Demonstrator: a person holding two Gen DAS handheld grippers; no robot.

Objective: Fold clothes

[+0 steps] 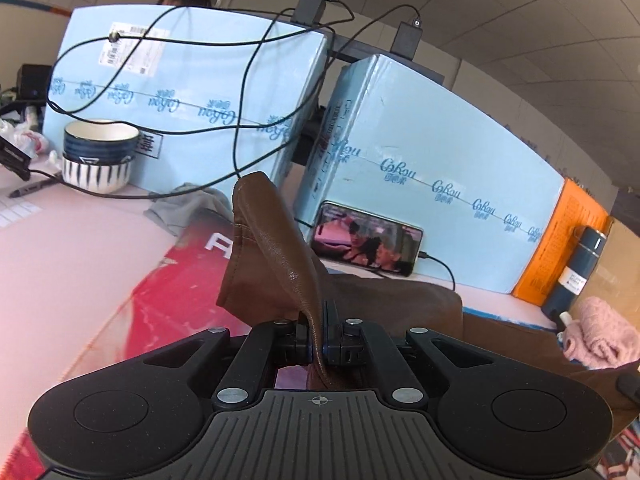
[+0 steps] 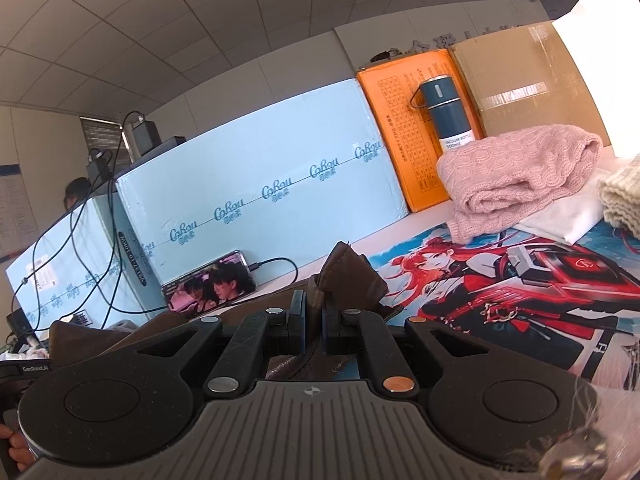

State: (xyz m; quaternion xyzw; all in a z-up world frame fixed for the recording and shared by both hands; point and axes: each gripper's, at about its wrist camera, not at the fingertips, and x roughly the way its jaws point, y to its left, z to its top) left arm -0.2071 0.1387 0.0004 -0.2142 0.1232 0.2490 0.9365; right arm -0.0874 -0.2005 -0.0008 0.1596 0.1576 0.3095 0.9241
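A brown leather-like garment rises in a fold from my left gripper, which is shut on its edge. The rest of it lies on the table behind. In the right wrist view my right gripper is shut on another bunched corner of the same brown garment, lifted just above the printed mat. At the lower left of that view the other gripper's body and brown cloth show. A folded pink knit sweater lies at the back right.
Light blue boxes with cables line the back. A phone playing video leans on them. Stacked bowls, a pen and a grey cloth sit left. An orange box, blue flask, cardboard box and cream knit stand right.
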